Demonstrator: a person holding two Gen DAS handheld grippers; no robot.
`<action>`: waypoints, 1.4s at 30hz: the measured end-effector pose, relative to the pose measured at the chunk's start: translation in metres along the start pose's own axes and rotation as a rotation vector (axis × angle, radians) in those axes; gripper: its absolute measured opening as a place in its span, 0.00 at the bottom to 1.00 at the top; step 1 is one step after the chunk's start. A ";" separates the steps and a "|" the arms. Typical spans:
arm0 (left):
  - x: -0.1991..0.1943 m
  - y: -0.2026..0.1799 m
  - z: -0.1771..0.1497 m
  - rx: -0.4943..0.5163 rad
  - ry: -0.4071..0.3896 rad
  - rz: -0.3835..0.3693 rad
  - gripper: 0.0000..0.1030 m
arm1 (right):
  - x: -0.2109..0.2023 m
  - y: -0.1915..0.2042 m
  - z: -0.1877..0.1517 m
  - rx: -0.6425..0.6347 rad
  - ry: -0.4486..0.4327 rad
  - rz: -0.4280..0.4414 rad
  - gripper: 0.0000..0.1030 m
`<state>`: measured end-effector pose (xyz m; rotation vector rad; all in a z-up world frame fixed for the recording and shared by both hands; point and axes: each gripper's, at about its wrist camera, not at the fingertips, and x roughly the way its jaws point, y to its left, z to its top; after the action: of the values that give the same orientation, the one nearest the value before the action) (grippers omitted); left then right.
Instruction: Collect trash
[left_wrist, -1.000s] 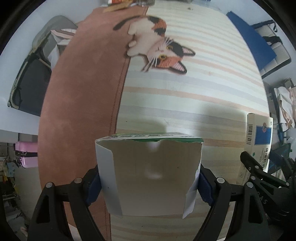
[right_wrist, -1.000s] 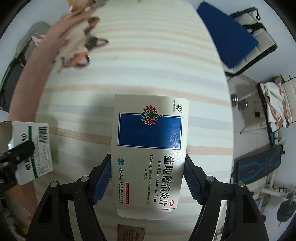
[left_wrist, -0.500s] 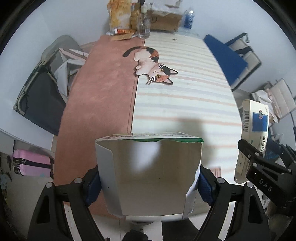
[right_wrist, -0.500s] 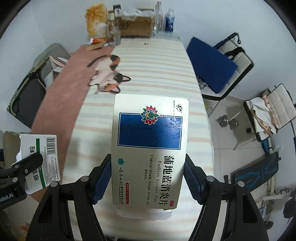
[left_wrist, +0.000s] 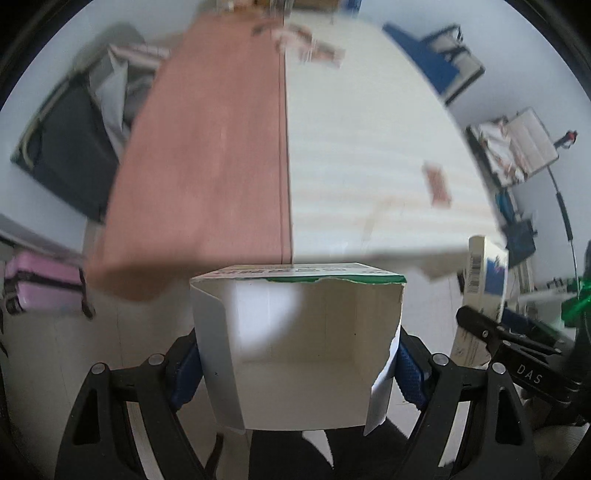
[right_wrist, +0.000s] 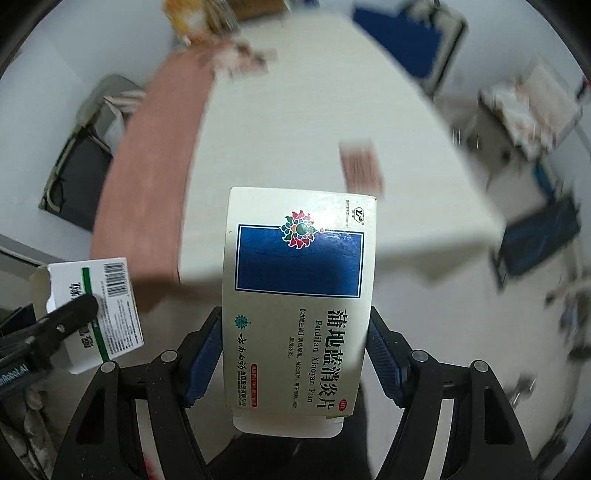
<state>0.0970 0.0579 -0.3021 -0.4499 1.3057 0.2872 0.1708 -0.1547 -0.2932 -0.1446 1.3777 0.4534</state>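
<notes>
Left gripper (left_wrist: 297, 360): jaws clamped on the side walls of the torn white carton (left_wrist: 295, 350), which is carried off the near end of the counter (left_wrist: 369, 147), above the floor.
Torn white carton: thin card, open and hollow toward the camera, ragged green-edged tear along the top, one loose flap at its right side; in the right wrist view it shows a barcode and a green stripe.
Counter: long; its left half is a matt reddish-brown strip (left_wrist: 207, 155), its right half a pale striped cloth; a small reddish packet (left_wrist: 437, 184) lies near the right edge, not yet collected.
Right gripper (right_wrist: 297, 352): jaws clamped on the long edges of the medicine box (right_wrist: 297, 302), also carried past the near end of the counter.
Medicine box: flat, stiff, glossy cream card with a dark blue panel and a flower emblem; its end flap hangs out at the near end.
Step in hand: carrying both boxes to the trash, by my reading; no bin shows in either view.
Doing it well: hold steady, light pressure, since the hollow carton would crush or skew if squeezed; keep the two loads apart; release only once directly over the bin.
</notes>
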 end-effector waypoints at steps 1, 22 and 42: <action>0.014 0.003 -0.008 -0.002 0.024 -0.001 0.82 | 0.012 -0.004 -0.011 0.023 0.031 0.018 0.72; 0.381 0.069 -0.113 -0.216 0.254 0.067 1.00 | 0.426 -0.084 -0.144 0.186 0.325 0.199 0.98; 0.192 0.044 -0.140 -0.192 0.135 0.187 1.00 | 0.236 -0.042 -0.136 -0.070 0.174 -0.106 0.99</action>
<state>0.0038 0.0209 -0.5219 -0.5168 1.4618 0.5499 0.0921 -0.1886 -0.5548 -0.3188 1.5174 0.4075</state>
